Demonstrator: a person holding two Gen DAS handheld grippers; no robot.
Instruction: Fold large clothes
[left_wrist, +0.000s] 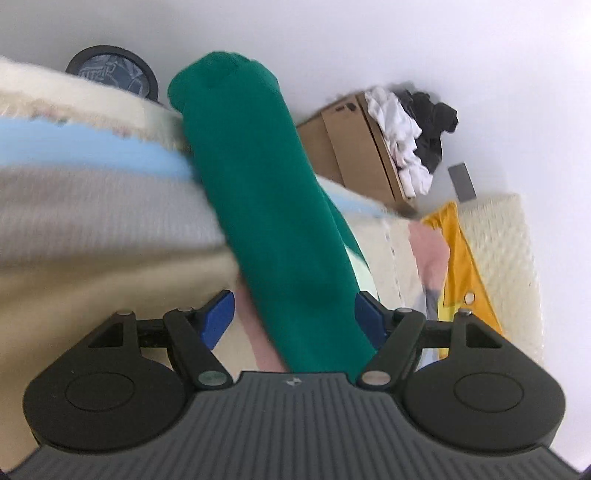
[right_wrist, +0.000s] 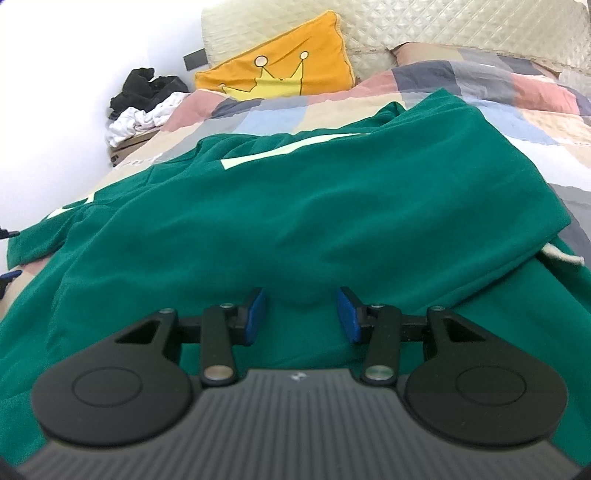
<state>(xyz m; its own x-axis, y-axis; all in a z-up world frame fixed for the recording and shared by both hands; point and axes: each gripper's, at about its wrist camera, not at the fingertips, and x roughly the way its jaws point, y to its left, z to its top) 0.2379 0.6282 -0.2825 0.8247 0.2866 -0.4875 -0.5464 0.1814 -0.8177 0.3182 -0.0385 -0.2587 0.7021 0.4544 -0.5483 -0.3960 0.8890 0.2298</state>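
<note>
The bedcover (left_wrist: 92, 192) in the left wrist view is smeared by motion blur, so its pattern cannot be read. The green garment (left_wrist: 266, 206) hides one pad of the left gripper (left_wrist: 294, 319) partly (contact cannot be told). The right view's edges cut the garment off.

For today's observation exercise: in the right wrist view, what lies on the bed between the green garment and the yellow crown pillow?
A patchwork quilt in pink, grey, blue and beige squares covers that stretch between the green garment and the yellow crown pillow, shown in the right wrist view.
</note>
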